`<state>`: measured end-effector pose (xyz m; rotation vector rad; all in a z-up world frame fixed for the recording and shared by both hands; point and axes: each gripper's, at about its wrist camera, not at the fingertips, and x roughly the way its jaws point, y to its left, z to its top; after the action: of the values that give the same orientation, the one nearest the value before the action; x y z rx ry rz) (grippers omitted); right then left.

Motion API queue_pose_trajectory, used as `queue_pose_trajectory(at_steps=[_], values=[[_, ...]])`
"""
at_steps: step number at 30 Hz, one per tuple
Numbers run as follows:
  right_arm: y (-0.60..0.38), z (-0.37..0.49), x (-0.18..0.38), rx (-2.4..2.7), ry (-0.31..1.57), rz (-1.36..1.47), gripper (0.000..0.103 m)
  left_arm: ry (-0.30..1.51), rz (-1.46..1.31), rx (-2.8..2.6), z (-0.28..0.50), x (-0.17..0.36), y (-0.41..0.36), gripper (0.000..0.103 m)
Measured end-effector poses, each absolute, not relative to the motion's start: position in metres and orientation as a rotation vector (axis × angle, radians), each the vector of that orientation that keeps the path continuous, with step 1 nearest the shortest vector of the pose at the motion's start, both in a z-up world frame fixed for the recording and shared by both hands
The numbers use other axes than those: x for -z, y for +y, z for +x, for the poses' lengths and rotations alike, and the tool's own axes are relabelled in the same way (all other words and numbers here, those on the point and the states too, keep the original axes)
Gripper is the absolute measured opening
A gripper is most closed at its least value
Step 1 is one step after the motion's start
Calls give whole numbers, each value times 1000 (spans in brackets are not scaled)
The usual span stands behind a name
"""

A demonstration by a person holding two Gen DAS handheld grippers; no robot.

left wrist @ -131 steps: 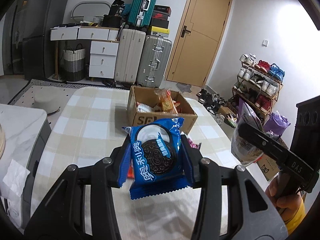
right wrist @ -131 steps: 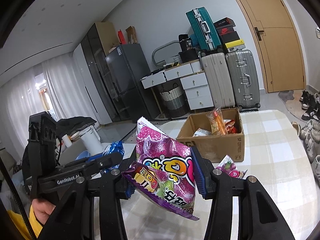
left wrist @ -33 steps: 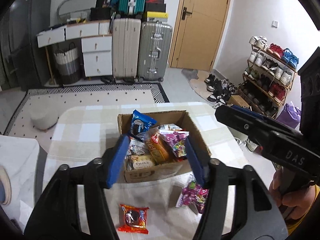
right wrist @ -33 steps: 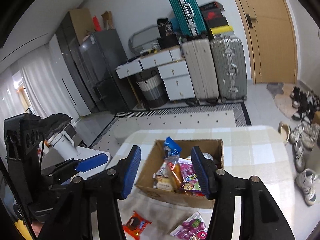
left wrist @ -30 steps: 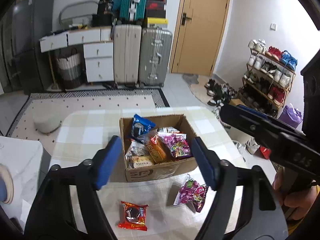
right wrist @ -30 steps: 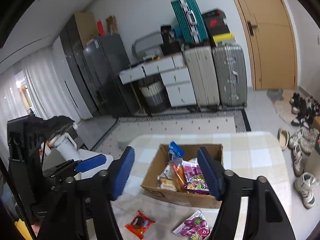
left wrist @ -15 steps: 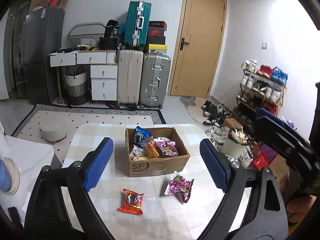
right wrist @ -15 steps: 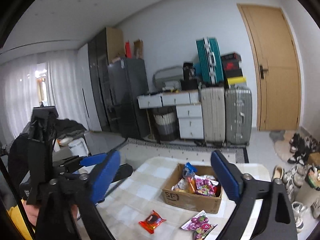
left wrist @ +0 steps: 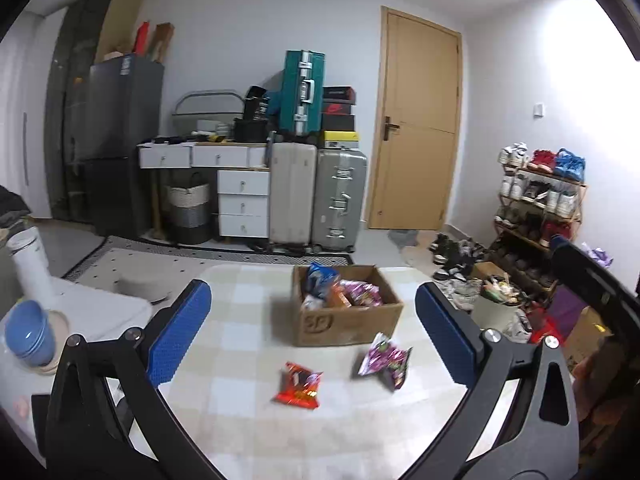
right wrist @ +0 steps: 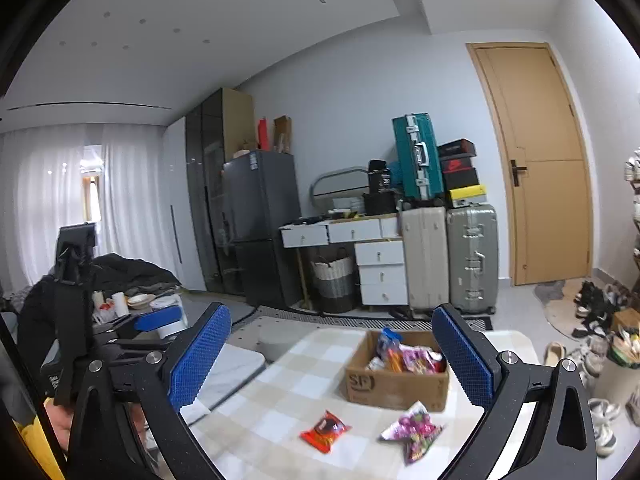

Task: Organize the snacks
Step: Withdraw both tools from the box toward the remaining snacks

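Note:
A cardboard box (left wrist: 347,326) (right wrist: 396,385) stands on the checked tablecloth with several snack packets in it. In front of it lie a red packet (left wrist: 298,386) (right wrist: 325,431) and a purple packet (left wrist: 386,360) (right wrist: 414,430). My left gripper (left wrist: 314,332) is well back from the box, its jaws opening wide with nothing between the blue pads (left wrist: 178,338). My right gripper (right wrist: 334,358) is also back from the table, its jaws opening with nothing between them. The left gripper (right wrist: 154,320) also shows at the left of the right wrist view.
The table (left wrist: 248,344) has a white side surface with blue bowls (left wrist: 28,338) to its left. Suitcases (left wrist: 318,200), white drawers (left wrist: 242,204), a fridge (left wrist: 120,148) and a wooden door (left wrist: 416,128) line the far wall. A shoe rack (left wrist: 536,208) stands at right.
Both grippers have drawn back from the box and risen, and their jaws have spread wider. The blue and purple packets held earlier now lie in the box.

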<state>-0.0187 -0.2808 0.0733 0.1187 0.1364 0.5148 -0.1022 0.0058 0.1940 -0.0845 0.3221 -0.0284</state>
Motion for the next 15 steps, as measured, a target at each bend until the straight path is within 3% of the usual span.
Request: queue_pose_trajectory(at_steps=[4,15], values=[[-281,-21,-42,-523,178,138,102,351,-32,7,-121,-155,-1,102],[-277,16,17,-503,332,160,102,500,-28,-4,-60,-83,-15,102]])
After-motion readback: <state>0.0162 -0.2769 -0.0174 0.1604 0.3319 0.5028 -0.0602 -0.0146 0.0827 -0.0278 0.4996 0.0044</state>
